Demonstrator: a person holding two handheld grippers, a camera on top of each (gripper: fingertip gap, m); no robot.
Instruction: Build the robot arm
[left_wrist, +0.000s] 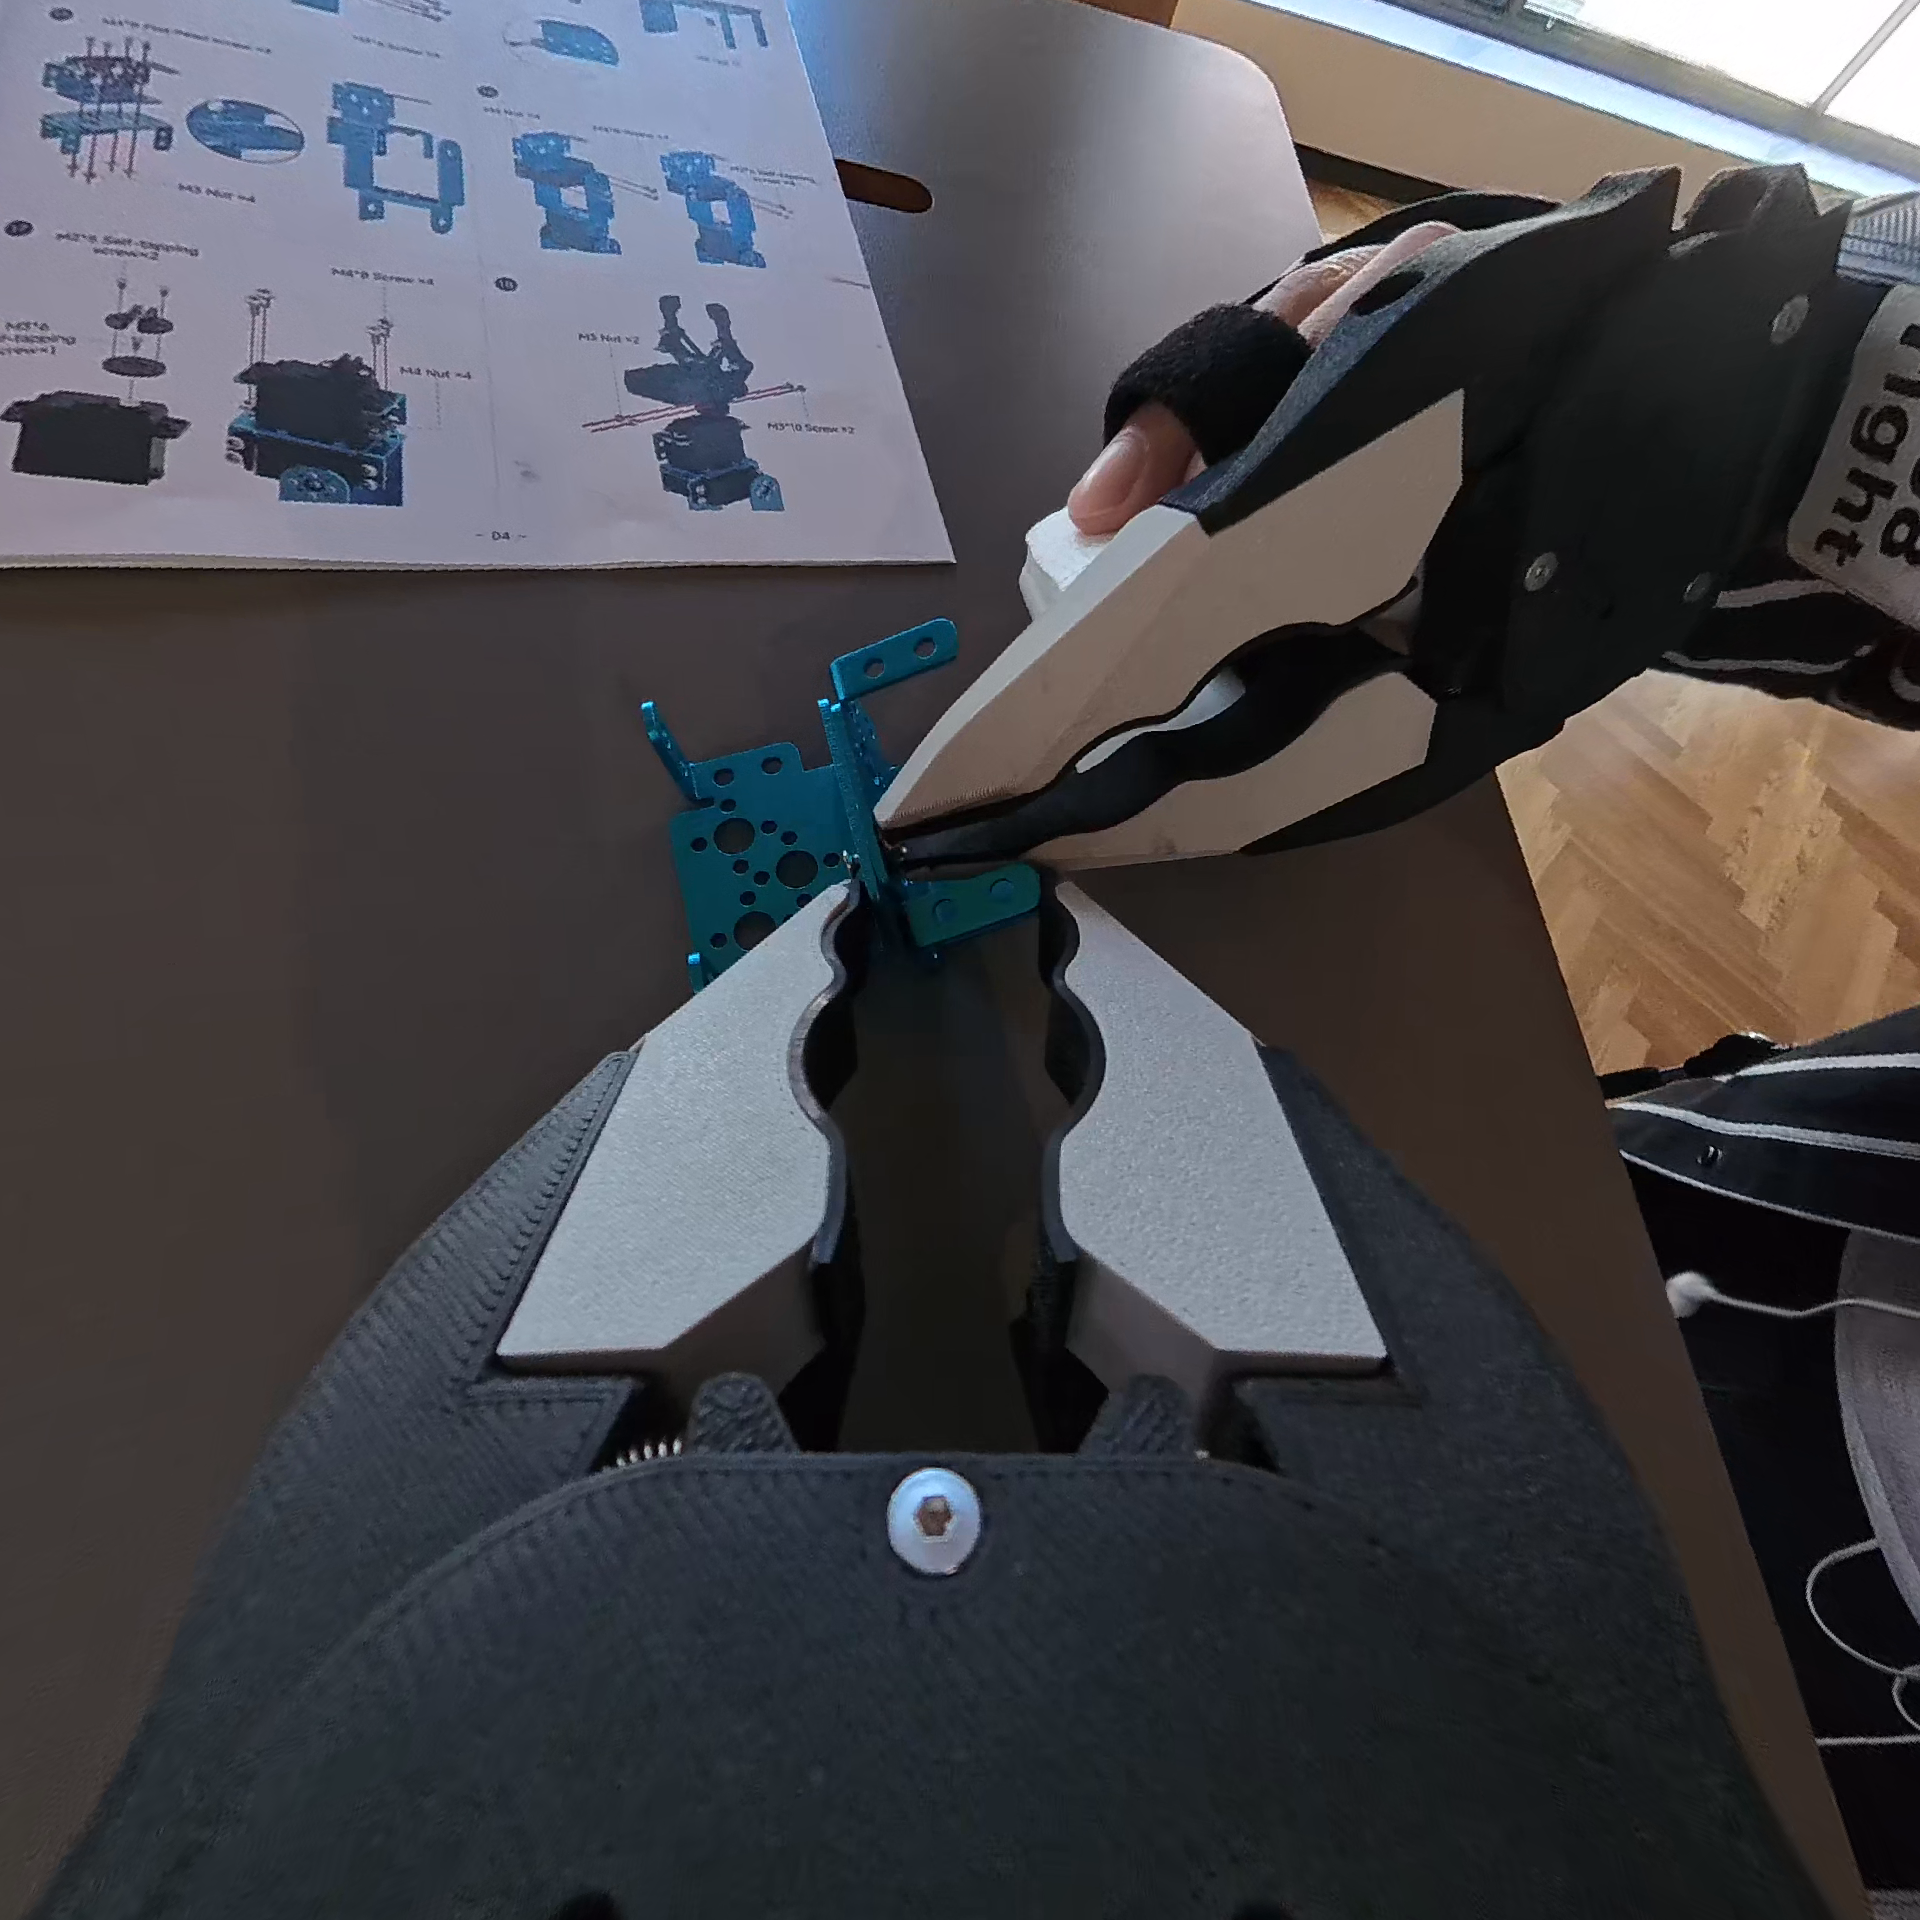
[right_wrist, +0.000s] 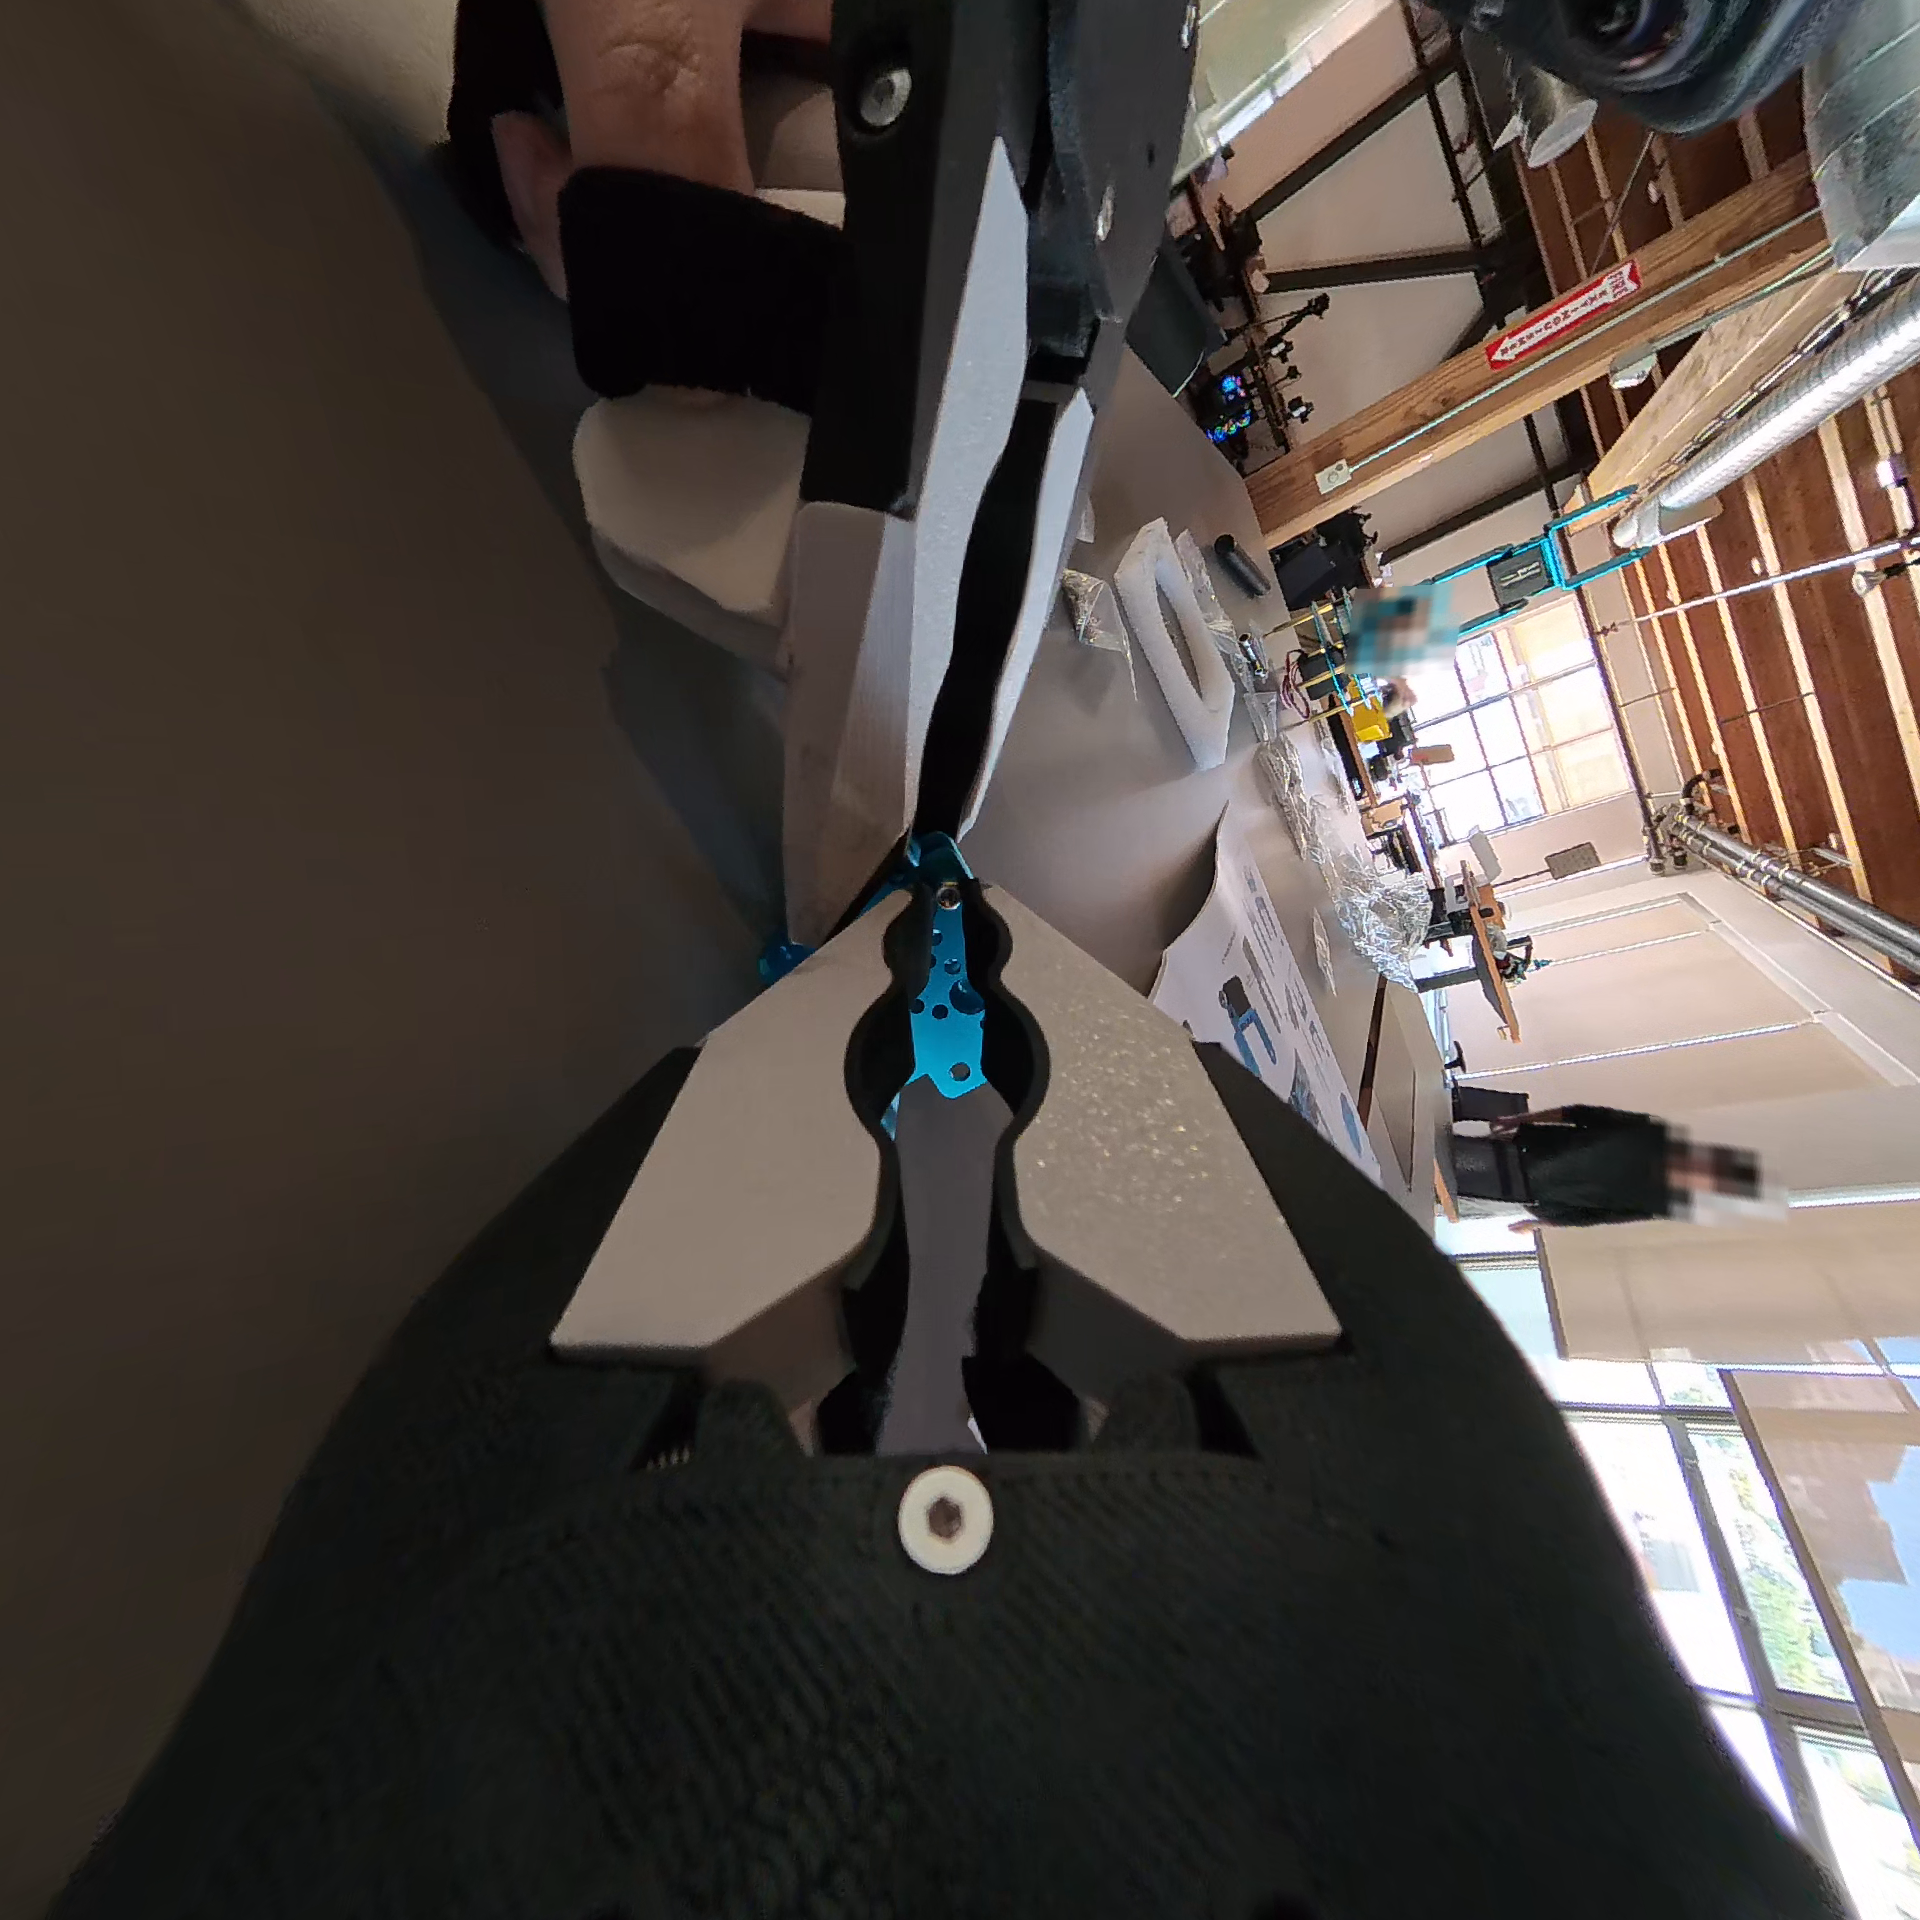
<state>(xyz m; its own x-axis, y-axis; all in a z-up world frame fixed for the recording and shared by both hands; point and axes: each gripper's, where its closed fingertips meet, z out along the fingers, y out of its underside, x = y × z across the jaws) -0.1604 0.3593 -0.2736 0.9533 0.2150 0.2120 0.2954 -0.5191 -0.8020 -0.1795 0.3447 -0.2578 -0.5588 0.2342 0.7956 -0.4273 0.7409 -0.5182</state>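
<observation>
Pinching a small screw at the blue bracket (left_wrist: 769, 842) on the brown table (left_wrist: 312, 935): right gripper (left_wrist: 899, 847), fingers pressed together; left gripper (left_wrist: 951, 904) is straddling the bracket, fingers spread, apparently steadying it; instruction sheet (left_wrist: 416, 312) lying beyond the bracket

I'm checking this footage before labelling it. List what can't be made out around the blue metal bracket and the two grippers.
- Right gripper: what its tips pinch at the blue bracket is too small to tell, left wrist view.
- Left gripper: the bracket's lower edge is hidden behind its fingers, so contact is unclear.
- Bracket, right wrist view: mostly covered by both grippers' fingers.
- Instruction sheet: cut off by the top and left edges.
</observation>
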